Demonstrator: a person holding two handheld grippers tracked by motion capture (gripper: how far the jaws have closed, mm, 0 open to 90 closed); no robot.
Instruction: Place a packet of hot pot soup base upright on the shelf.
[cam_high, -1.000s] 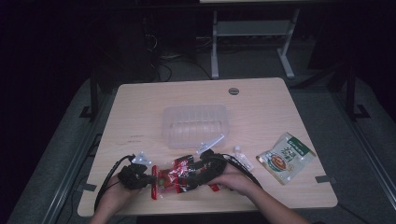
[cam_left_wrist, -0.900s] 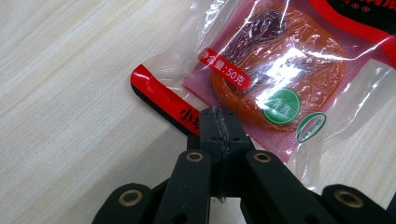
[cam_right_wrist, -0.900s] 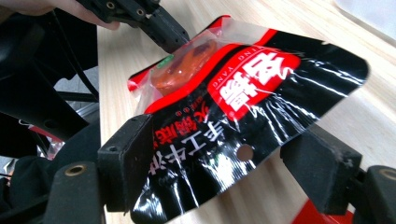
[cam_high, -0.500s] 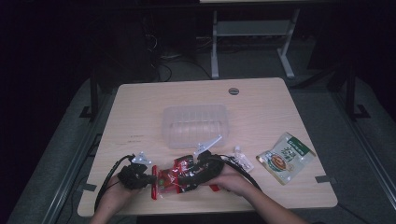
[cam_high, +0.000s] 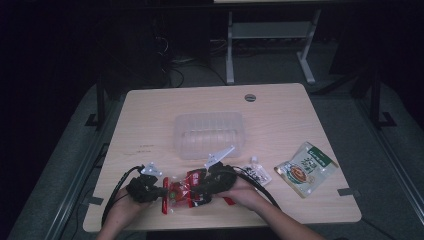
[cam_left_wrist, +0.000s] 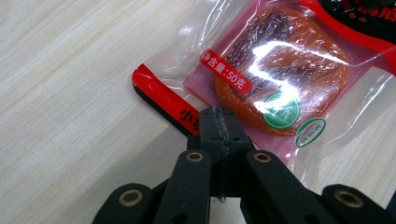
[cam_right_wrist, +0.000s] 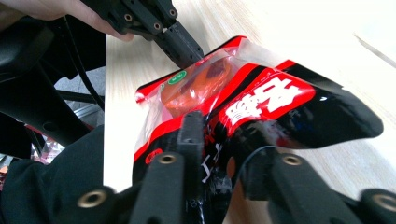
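Your left gripper (cam_left_wrist: 218, 122) stays clamped on the red snack packet (cam_left_wrist: 275, 79), the right gripper (cam_right_wrist: 219, 140) pinching its other end, unmoved before the clear tray (cam_high: 210, 134); I judge tearing imminent.

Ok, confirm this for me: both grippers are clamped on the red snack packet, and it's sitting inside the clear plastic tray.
Not quite. Both the left gripper and the right gripper are shut on the red snack packet, but the high view shows it at the table's near edge, in front of the clear plastic tray, not inside it.
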